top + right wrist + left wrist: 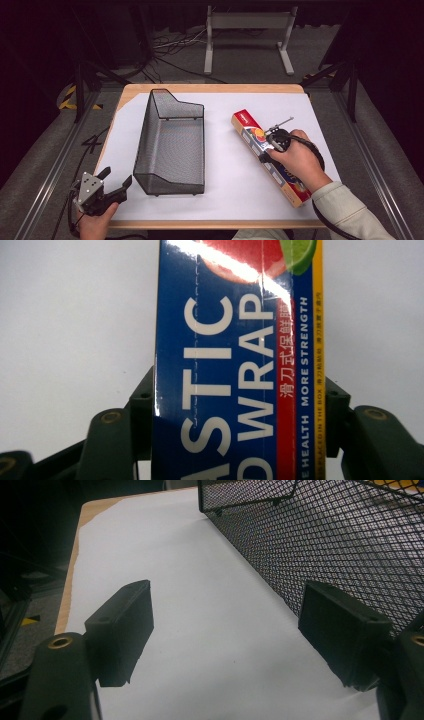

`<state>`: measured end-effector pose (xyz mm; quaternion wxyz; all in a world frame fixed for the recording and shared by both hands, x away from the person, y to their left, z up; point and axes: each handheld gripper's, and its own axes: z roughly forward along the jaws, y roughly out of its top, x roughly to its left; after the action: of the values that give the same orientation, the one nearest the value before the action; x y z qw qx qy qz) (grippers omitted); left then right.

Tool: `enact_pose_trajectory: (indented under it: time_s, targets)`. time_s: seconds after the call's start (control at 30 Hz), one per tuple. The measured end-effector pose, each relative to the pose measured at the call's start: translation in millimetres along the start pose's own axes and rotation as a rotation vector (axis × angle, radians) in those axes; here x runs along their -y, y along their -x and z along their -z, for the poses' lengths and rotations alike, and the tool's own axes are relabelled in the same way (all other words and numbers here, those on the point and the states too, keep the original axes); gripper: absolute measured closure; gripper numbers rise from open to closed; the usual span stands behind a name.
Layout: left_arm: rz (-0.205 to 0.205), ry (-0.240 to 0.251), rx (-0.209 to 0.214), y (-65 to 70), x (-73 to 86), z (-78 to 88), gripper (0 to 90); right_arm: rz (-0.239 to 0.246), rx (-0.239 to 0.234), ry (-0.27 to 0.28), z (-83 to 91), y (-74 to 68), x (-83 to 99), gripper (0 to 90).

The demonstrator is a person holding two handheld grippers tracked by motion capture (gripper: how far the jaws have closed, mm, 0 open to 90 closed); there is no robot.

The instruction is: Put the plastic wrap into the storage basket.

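A long plastic wrap box (267, 156), blue with a red end and orange sides, lies diagonally on the white sheet at the right. My right gripper (272, 145) comes down on its middle from above and is shut on it. In the right gripper view the box (240, 360) sits between the two black jaws, which press its long sides. A black wire mesh basket (172, 145) stands left of centre. My left gripper (116, 184) rests near the table's front left corner, open and holding nothing. Seen from the left gripper view, the basket's mesh wall (340, 545) rises just beyond the gripper (225, 630).
A white sheet (225, 165) covers most of the wooden table (210, 88). Bare sheet lies between basket and box. Beyond the table stand a grey metal frame (247, 35) and cables on the floor. Metal rails run along both sides.
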<state>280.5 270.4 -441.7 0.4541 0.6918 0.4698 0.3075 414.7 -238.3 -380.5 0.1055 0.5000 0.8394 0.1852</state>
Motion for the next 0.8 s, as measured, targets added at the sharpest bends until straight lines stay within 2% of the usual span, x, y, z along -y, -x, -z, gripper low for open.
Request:
enact_pose_trajectory:
  time_s: [0.27,0.57,0.8]
  targets:
    - [0.003,0.001,-0.002,0.2,0.1,0.0,22.9,-0.026,-0.027,0.056,25.4,-3.2,-6.2,40.4]
    - [0.001,0.002,0.0,0.1,-0.4,0.0,22.9,-0.031,-0.025,0.099,41.5,-6.9,-12.0,40.4]
    - [-0.001,0.002,-0.002,0.5,-0.6,-0.3,22.9,-0.057,-0.053,0.115,51.3,-12.3,-16.6,40.4]
